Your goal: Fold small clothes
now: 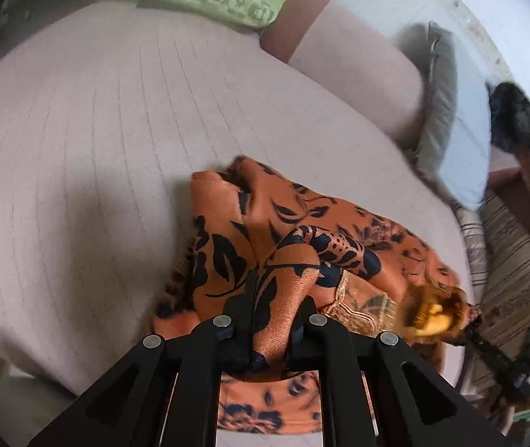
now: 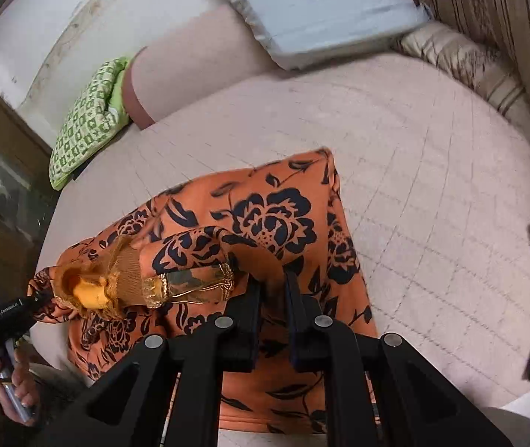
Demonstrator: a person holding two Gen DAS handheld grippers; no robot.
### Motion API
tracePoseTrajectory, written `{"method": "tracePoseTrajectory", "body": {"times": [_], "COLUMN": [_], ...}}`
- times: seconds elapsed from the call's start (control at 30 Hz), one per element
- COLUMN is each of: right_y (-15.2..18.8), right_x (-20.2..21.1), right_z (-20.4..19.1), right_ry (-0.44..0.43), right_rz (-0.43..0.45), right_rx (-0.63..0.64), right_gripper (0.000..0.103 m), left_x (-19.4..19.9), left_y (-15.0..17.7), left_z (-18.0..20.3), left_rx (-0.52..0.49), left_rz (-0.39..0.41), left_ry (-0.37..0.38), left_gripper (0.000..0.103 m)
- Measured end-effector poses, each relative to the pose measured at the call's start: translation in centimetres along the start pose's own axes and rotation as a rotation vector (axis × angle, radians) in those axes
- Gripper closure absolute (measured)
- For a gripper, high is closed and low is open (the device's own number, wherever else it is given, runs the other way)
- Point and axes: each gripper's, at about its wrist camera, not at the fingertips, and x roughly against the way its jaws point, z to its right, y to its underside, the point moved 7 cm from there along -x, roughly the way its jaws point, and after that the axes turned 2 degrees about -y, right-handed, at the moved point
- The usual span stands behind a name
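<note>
While the orange floral garment (image 2: 276,219) lies bunched up on the bed (image 2: 432,186), close to its near edge, both sets of tongs have a bite of it. The left tongs (image 1: 270,313) are pinched shut on a fold of the orange cloth, which humps up between the two black fingers and spills down past them. The right tongs (image 2: 272,287) are clamped on another bit of the same garment, fingers close together with a pinch of fabric caught in the gap. Just beside the right tongs there's a sleeve with a gold trimmed cuff (image 2: 190,283), and a gauzy yellow-gold frill (image 2: 90,287) bunched up next to that; in the left wrist view the same frill (image 1: 432,313) looks blurry. The rest of the garment is flat-ish toward the middle of the bed, black flowers showing all over. At the far side, a green patterned pillow (image 2: 82,126) sits by the wall, with a pale blue pillow (image 2: 321,11) further along. A striped cushion (image 2: 488,70) is tucked at the far corner. The bed cover is a plain pinkish sheet with thin lines.
</note>
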Motion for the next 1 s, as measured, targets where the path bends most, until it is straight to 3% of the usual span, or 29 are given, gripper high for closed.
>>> {"method": "tracePoseTrajectory", "body": {"times": [0.13,0.2,0.27,0.33,0.47,0.7,0.83,0.9,1.0], "right_y": [0.3,1.7,2.7,3.1,2.9,2.7,2.7,3.3,4.4], "right_x": [2.0,1.2,-0.4,-0.2,2.4,5.2,2.4,1.0,-0.7], "right_z": [-0.2,0.6,0.7,0.7,0.4,0.0,0.7,1.6,3.0], "right_ry": [0.035,0.052,0.083,0.088,-0.014,-0.113,-0.188,-0.148,-0.113], "right_rz": [0.059,0.003,-0.088,-0.099,-0.017,0.098,-0.005,-0.063,-0.097], "right_rx": [0.048,0.027,0.023,0.039,-0.002,-0.061,-0.177,-0.238,-0.309], "right_gripper": [0.091,0.085,0.083,0.079,0.06,0.057,0.057,0.057,0.052], "left_x": [2.7,2.2,0.6,0.5,3.8,9.2,7.7,5.9,3.3], "left_y": [0.7,2.6,3.9,4.1,3.8,7.5,7.8,7.6,7.7], "left_z": [0.3,-0.3,-1.6,-1.9,-1.8,-3.7,-3.0,-2.5,-2.3], "left_rx": [-0.066,-0.073,-0.053,-0.028,-0.032,0.059,0.114,0.142,0.158], "left_rz": [0.046,-0.004,-0.111,-0.164,-0.084,-0.04,-0.091,-0.111,-0.127], "left_ry": [-0.04,-0.098,-0.146,-0.11,-0.051,0.076,0.13,0.158,0.117], "left_gripper": [0.088,0.073,0.072,0.073,0.055,0.053,0.053,0.053,0.053]}}
